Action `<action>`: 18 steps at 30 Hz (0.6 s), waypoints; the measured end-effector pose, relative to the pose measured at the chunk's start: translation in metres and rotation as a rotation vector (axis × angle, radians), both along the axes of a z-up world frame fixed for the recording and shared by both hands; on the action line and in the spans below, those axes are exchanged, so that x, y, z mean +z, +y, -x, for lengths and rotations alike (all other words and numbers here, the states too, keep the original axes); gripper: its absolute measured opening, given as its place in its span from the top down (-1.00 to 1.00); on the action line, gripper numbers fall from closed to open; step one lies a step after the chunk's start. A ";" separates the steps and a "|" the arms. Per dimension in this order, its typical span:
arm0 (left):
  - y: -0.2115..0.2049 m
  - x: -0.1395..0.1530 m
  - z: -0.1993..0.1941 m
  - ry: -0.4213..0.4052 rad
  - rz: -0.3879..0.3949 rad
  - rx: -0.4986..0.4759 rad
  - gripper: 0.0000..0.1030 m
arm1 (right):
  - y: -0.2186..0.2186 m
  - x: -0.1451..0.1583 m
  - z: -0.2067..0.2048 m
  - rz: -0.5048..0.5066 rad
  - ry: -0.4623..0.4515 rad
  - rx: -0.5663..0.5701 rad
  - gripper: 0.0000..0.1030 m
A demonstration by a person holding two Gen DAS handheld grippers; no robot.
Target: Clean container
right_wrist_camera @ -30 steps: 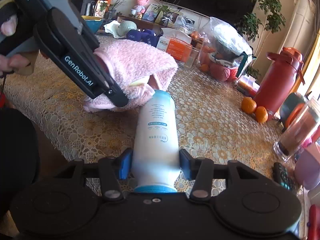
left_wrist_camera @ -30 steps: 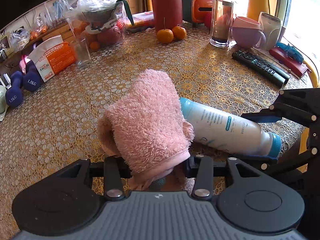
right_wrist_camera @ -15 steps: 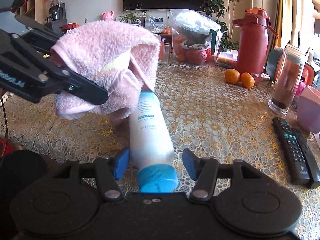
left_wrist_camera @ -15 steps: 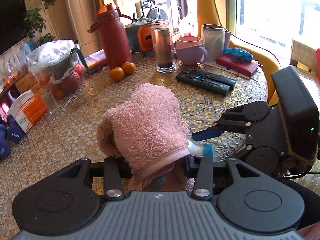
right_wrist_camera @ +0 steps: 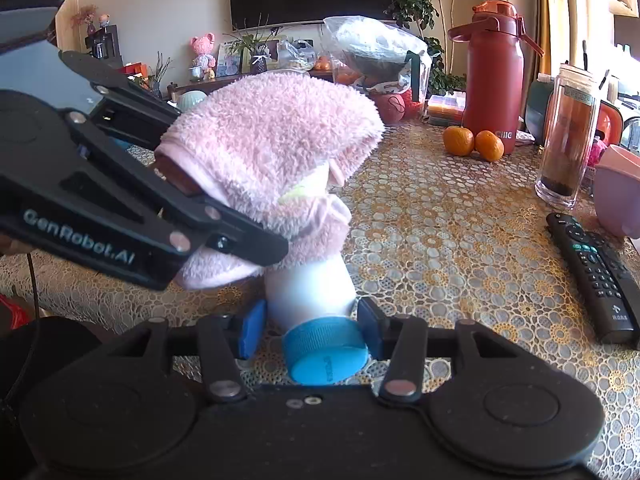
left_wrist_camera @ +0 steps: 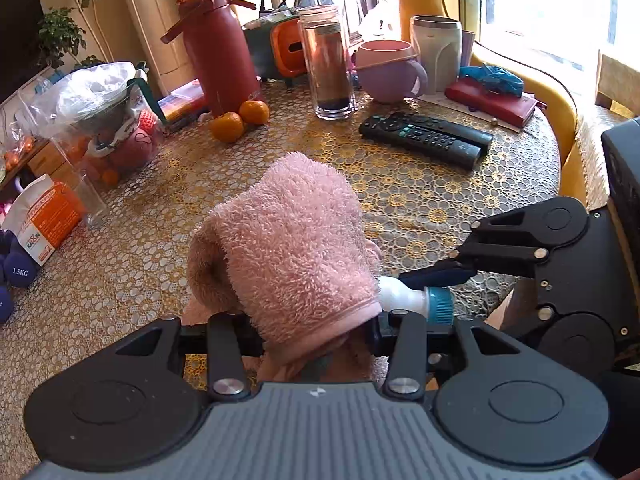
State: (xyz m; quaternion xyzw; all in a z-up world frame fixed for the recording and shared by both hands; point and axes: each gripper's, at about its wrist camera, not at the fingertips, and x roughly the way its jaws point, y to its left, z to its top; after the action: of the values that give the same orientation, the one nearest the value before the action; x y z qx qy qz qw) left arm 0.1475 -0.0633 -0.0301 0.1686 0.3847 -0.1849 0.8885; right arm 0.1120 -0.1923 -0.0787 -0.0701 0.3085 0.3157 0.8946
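Note:
A white bottle (right_wrist_camera: 310, 288) with a blue cap (right_wrist_camera: 325, 354) is held by my right gripper (right_wrist_camera: 310, 326), shut on it just above the cap. A fluffy pink towel (right_wrist_camera: 276, 156) covers most of the bottle's body. My left gripper (left_wrist_camera: 316, 328) is shut on that pink towel (left_wrist_camera: 292, 240). In the left wrist view only the bottle's neck (left_wrist_camera: 400, 298) and blue cap (left_wrist_camera: 439, 305) stick out to the right of the towel, with the right gripper's blue pad (left_wrist_camera: 436, 274) against them. The rest of the bottle is hidden under the cloth.
On the lace-covered table (left_wrist_camera: 420, 200) lie two black remotes (left_wrist_camera: 424, 134), two oranges (left_wrist_camera: 240, 120), a red thermos (left_wrist_camera: 218, 44), a tall glass tumbler (left_wrist_camera: 330, 64), a purple mug (left_wrist_camera: 390, 70), a bagged bowl of fruit (left_wrist_camera: 100, 120) and an orange box (left_wrist_camera: 48, 216). Blue dumbbells (left_wrist_camera: 18, 268) sit far left.
The towel has slid down along the bottle toward the cap, covering most of the body that showed a second ago. Both grippers have swung around, and the bottle now stands steeper.

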 end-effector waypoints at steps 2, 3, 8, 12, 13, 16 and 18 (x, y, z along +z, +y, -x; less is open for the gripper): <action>0.008 0.001 -0.009 0.003 -0.001 0.030 0.16 | 0.001 0.000 0.001 0.002 -0.007 0.002 0.05; 0.011 0.001 -0.013 0.001 -0.005 0.040 0.16 | 0.000 0.000 0.002 0.002 -0.010 0.002 0.05; 0.031 0.000 -0.038 0.000 -0.021 0.115 0.16 | 0.000 -0.001 0.002 -0.003 -0.012 0.002 0.05; 0.049 -0.003 -0.055 0.017 -0.005 0.181 0.15 | 0.001 -0.001 0.003 0.001 -0.017 0.007 0.06; 0.054 -0.002 -0.058 0.028 0.012 0.189 0.15 | 0.001 -0.001 0.003 0.004 -0.020 0.008 0.06; 0.060 0.002 -0.066 0.039 0.011 0.220 0.15 | 0.003 0.000 0.005 0.020 -0.041 0.018 0.07; 0.060 0.008 -0.065 0.025 0.015 0.210 0.15 | 0.009 -0.001 0.011 0.075 -0.091 0.040 0.08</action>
State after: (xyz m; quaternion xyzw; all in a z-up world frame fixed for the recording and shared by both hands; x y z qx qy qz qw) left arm 0.2120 -0.0029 -0.0224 0.1183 0.4098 -0.0959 0.8994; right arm 0.1014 -0.1835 -0.0800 -0.1242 0.2777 0.3181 0.8979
